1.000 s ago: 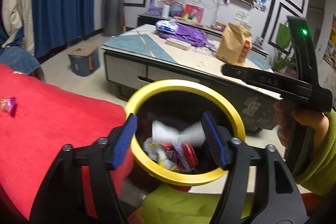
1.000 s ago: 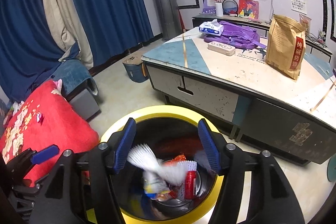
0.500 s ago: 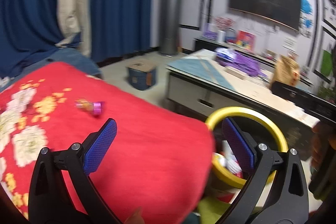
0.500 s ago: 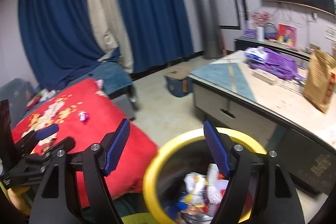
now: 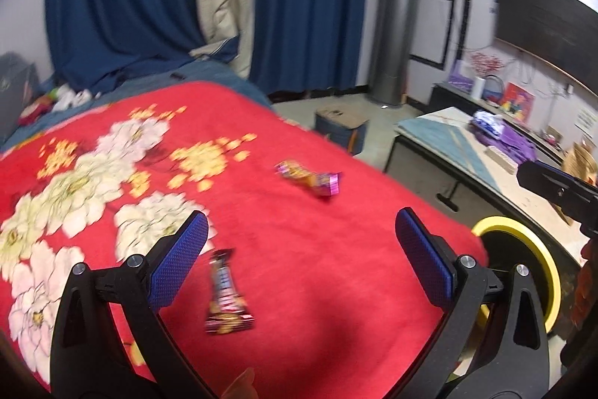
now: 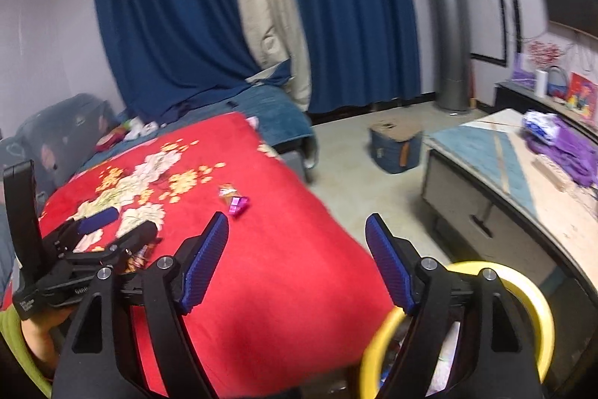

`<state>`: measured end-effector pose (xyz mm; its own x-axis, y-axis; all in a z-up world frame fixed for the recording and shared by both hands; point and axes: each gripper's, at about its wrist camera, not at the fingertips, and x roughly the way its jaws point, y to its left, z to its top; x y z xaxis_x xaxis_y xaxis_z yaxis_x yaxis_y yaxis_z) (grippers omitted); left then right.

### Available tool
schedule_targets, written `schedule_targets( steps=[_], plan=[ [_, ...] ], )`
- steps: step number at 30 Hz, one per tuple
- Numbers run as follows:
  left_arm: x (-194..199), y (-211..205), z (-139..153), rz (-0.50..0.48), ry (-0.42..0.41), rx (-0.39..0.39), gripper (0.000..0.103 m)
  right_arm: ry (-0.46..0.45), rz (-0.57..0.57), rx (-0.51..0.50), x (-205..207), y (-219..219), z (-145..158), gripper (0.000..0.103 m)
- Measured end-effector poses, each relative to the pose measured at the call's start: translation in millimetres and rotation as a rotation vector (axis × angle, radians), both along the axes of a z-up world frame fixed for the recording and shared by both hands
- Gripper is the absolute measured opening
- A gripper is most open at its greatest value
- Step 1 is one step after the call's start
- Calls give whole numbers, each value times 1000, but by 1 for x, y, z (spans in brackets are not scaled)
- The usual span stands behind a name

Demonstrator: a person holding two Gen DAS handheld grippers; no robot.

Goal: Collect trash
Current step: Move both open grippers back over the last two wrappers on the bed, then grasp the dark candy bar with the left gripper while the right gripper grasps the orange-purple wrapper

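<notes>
A dark candy-bar wrapper (image 5: pixel 225 294) lies on the red flowered blanket (image 5: pixel 299 287), just right of my left gripper's left finger. A purple-and-orange candy wrapper (image 5: pixel 309 177) lies farther out; it also shows in the right wrist view (image 6: pixel 234 199). My left gripper (image 5: pixel 301 255) is open and empty above the blanket. My right gripper (image 6: pixel 297 257) is open and empty over the blanket's edge. The yellow-rimmed trash bin (image 6: pixel 538 301) stands to the right and also shows in the left wrist view (image 5: pixel 538 249). The left gripper also shows in the right wrist view (image 6: pixel 104 230).
A low table (image 6: pixel 497 159) with purple cloth (image 6: pixel 572 148) stands right of the bin. A small blue box (image 6: pixel 396 146) sits on the floor. Blue curtains (image 6: pixel 179 25) hang behind. Clutter lies at the sofa's far end (image 5: pixel 56 100).
Both grippers swung left from over the bin to above the red blanket. Paper trash seen falling into the bin one second ago is out of sight. Both grippers opened wider.
</notes>
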<state>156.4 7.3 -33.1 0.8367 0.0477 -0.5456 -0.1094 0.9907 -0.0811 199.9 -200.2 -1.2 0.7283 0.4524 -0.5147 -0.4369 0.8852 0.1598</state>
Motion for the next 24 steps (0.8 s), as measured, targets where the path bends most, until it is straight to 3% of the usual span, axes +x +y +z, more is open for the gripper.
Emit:
schedule_targets(
  steps=[9,11,15,20,24],
  plan=[
    [4,42,-24,46,110,-123,91,129,113,-42,62,74,-24,73],
    [6,48,-33,46,146,-167,75,142,131,-63,71,89,-31,73],
    [14,51,-52,39,216,-205,53,175,160,-114,92,114,-48,73],
    [17,53,-61,31,243,-238,20,212,181,-182,117,146,-69,70],
    [17,50,-64,2,247,-259,13,222,192,-237,128,164,-83,64]
  ],
)
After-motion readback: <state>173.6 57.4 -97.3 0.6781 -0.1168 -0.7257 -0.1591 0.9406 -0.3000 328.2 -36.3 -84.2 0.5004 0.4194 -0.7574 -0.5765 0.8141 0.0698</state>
